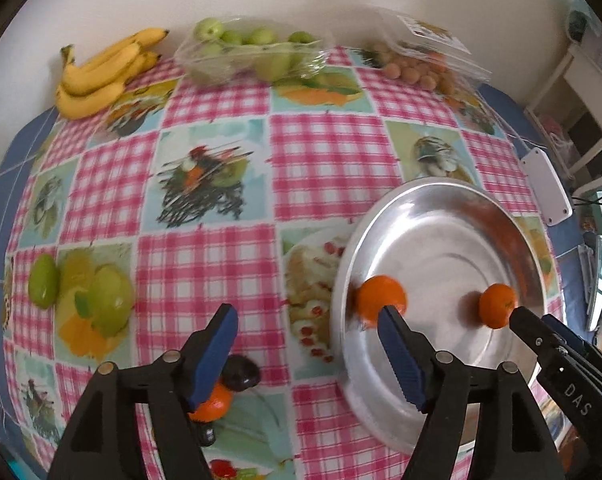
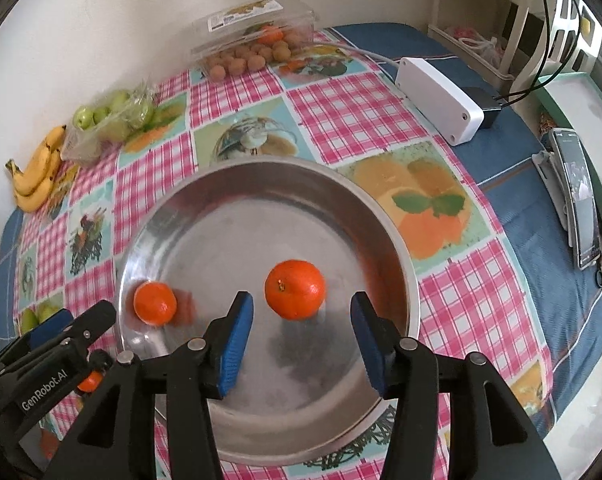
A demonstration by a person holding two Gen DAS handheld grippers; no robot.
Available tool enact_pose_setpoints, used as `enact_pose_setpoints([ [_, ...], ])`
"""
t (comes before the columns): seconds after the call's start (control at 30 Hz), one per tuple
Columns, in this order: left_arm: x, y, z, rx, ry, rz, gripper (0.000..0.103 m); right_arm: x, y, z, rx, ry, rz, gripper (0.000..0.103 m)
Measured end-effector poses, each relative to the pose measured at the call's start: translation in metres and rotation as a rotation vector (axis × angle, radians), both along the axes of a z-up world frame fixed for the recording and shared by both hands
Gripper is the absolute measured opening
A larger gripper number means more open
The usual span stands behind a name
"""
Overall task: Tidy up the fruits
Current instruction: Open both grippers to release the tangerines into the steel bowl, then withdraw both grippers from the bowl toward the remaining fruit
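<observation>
Fingers spread wide on both tools, nothing held: the right gripper (image 2: 301, 344) hangs over the near edge of the steel plate (image 2: 385, 216), lined up on an orange (image 2: 295, 289) just ahead at twelve o'clock, probably freshly set down. A second orange (image 2: 155, 303) sits at nine o'clock by the rim. The left gripper (image 1: 309, 356) straddles the plate's edge, with a third orange (image 1: 215, 402) and a dark fruit (image 1: 242, 374) on the cloth, likely next. Far back, bananas (image 1: 101, 72) and boxed green fruit (image 1: 253, 54) wait against the wall.
</observation>
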State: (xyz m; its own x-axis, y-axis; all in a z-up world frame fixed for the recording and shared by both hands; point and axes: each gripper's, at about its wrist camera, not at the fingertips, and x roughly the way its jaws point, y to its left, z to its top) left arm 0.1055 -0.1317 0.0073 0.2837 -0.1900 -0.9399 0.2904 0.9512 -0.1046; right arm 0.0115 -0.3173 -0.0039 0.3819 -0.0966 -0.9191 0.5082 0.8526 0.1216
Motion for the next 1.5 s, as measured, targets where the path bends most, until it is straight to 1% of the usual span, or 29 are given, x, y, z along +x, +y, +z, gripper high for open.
enact_pose_setpoints([
  [0.27,-0.004,0.023,-0.006,-0.02,0.016,0.048,0.077,0.003,0.012,-0.009,-0.006,0.038,0.032,0.053],
  [0.4,-0.003,0.03,-0.009,-0.017,0.018,0.066,0.077,0.005,0.016,-0.011,-0.015,0.049,0.042,0.053],
  [0.43,-0.002,0.031,-0.009,-0.014,0.016,0.071,0.08,0.005,0.017,-0.011,-0.017,0.052,0.044,0.053],
  [0.47,-0.002,0.032,-0.009,-0.009,0.015,0.077,0.089,0.005,0.018,-0.012,-0.019,0.057,0.045,0.053],
  [0.5,-0.002,0.033,-0.01,0.0,0.01,0.082,0.094,0.005,0.018,-0.013,-0.021,0.062,0.046,0.055],
  [0.53,-0.002,0.034,-0.011,0.008,0.002,0.083,0.097,0.005,0.018,-0.014,-0.021,0.066,0.046,0.066],
  [0.57,-0.002,0.033,-0.011,0.017,-0.006,0.081,0.097,0.005,0.018,-0.014,-0.021,0.069,0.045,0.069],
  [0.7,-0.002,0.032,-0.013,0.033,-0.011,0.075,0.099,0.004,0.019,-0.013,-0.025,0.064,0.046,0.07],
  [0.77,-0.003,0.032,-0.013,0.038,-0.015,0.076,0.103,0.005,0.019,-0.014,-0.023,0.067,0.046,0.072],
  [0.83,-0.003,0.032,-0.012,0.042,-0.023,0.076,0.103,0.005,0.019,-0.016,-0.019,0.071,0.046,0.078],
  [0.97,-0.002,0.033,-0.011,0.046,-0.039,0.077,0.103,0.005,0.018,-0.017,-0.016,0.076,0.044,0.079],
  [1.0,-0.002,0.034,-0.011,0.046,-0.04,0.077,0.103,0.005,0.017,-0.017,-0.015,0.075,0.043,0.081],
  [1.03,-0.002,0.034,-0.011,0.046,-0.04,0.078,0.103,0.005,0.017,-0.017,-0.015,0.075,0.043,0.085],
  [1.17,-0.002,0.034,-0.012,0.048,-0.042,0.082,0.103,0.005,0.016,-0.017,-0.016,0.072,0.042,0.085],
  [1.2,-0.002,0.034,-0.012,0.05,-0.045,0.083,0.103,0.005,0.016,-0.017,-0.015,0.069,0.043,0.087],
  [1.23,-0.002,0.034,-0.011,0.052,-0.049,0.082,0.103,0.004,0.017,-0.017,-0.016,0.067,0.041,0.095],
  [1.3,-0.002,0.035,-0.011,0.055,-0.058,0.084,0.103,0.004,0.018,-0.017,-0.019,0.062,0.039,0.103],
  [1.5,-0.002,0.036,-0.009,0.056,-0.069,0.091,0.103,0.003,0.017,-0.018,-0.028,0.067,0.035,0.103],
])
